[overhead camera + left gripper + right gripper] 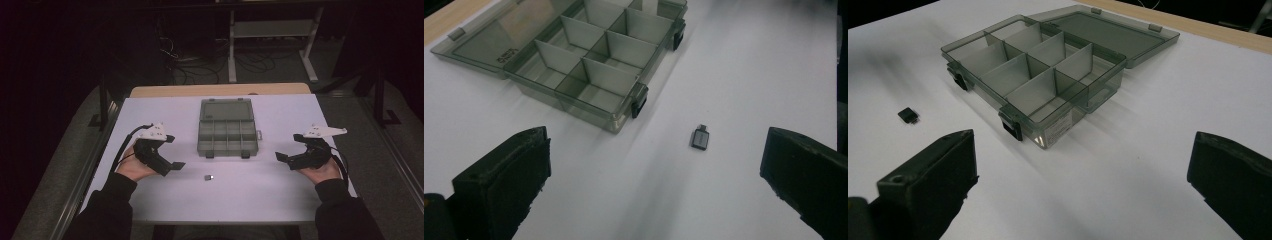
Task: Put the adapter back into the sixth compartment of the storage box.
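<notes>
While high view looked down, left gripper (172,152) and right gripper (287,147) hovered, jaws apart, flanking small dark rectangular adapter (209,177) on white table (280,195), near open smoky translucent plastic compartment box (226,128). Left gripper view: adapter (700,137) between spread jaws, beside box (574,55). Right gripper view: jaws wide, adapter (908,115) far left of box (1048,70).

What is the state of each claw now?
Left claw: open, holding nothing.
Right claw: open, holding nothing.

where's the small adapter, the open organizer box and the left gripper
small adapter (700,137), left gripper view, on the middle of its grey body
open organizer box (227,136), high view, on the divided tray in front of the lid
left gripper (171,152), high view, midway between its open fingertips
</notes>
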Demonstrator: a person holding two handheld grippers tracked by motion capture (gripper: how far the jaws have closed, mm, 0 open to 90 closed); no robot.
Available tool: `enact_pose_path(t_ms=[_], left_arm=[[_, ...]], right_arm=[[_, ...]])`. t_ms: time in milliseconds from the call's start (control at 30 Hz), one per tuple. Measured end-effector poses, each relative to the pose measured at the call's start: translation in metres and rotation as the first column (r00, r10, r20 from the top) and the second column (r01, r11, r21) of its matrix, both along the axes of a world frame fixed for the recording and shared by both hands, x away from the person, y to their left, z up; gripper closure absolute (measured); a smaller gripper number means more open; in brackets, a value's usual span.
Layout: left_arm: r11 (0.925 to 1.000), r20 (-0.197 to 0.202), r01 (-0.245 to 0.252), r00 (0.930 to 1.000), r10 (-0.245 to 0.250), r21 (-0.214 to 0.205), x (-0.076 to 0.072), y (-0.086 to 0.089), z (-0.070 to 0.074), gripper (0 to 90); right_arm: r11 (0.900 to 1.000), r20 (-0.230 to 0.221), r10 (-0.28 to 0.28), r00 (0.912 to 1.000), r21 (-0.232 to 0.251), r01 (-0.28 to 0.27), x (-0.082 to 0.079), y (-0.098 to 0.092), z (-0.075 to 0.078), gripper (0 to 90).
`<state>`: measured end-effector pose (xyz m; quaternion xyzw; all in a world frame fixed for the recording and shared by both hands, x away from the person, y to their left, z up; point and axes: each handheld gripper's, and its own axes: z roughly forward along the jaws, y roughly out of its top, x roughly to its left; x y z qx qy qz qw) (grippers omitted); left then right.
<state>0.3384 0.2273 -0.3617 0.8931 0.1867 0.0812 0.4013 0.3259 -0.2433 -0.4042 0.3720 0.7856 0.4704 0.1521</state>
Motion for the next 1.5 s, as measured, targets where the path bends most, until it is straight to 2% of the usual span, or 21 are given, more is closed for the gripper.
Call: enact_pose_path(t_ms=[167, 300, 467, 633, 967, 1133, 1400, 1500], left_arm=[[0.9996, -0.009, 0.028, 0.9996, -0.028, 0.002, 0.0, -0.012, -0.003, 0.0], [0.999, -0.012, 0.039, 0.9992, -0.039, 0.02, 0.0, -0.017, -0.005, 0.0], [0.9991, -0.017, 0.04, 0.9991, -0.039, 0.017, -0.001, -0.018, -0.006, 0.0], [0.9976, -0.033, 0.069, 0.9971, -0.069, -0.005, -0.003, -0.025, -0.009, 0.0], [0.9946, -0.056, 0.102, 0.9934, -0.1, 0.019, -0.003, -0.04, -0.024, 0.0], [0.9938, -0.059, 0.109, 0.9925, -0.108, 0.023, -0.003, -0.042, -0.025, 0.0], [0.9877, -0.078, 0.152, 0.9858, -0.149, 0.036, -0.005, -0.055, -0.033, 0.0], [0.9871, -0.079, 0.154, 0.9856, -0.15, 0.045, -0.005, -0.056, -0.034, 0.0]], right_arm=[[1.0, -0.001, 0.001, 1.0, 0.001, -0.001, 0.0, 0.0, 0.0, 0.0], [1.0, 0.0, 0.002, 1.0, 0.002, -0.002, 0.0, 0.0, 0.0, 0.0], [1.0, -0.001, 0.001, 1.0, 0.001, -0.001, 0.0, 0.0, 0.0, 0.0], [1.0, -0.002, 0.002, 1.0, 0.0, -0.002, 0.0, 0.0, 0.0, 0.0], [1.0, -0.005, 0.005, 1.0, -0.001, -0.005, 0.0, 0.001, 0.0, 0.0], [1.0, -0.005, 0.006, 1.0, -0.003, -0.006, 0.0, 0.001, 0.0, 0.0], [0.9999, -0.007, 0.012, 0.9999, -0.008, -0.012, 0.0, 0.002, -0.001, 0.0], [0.9999, -0.008, 0.013, 0.9999, -0.009, -0.013, 0.0, 0.002, -0.001, 0.0]])
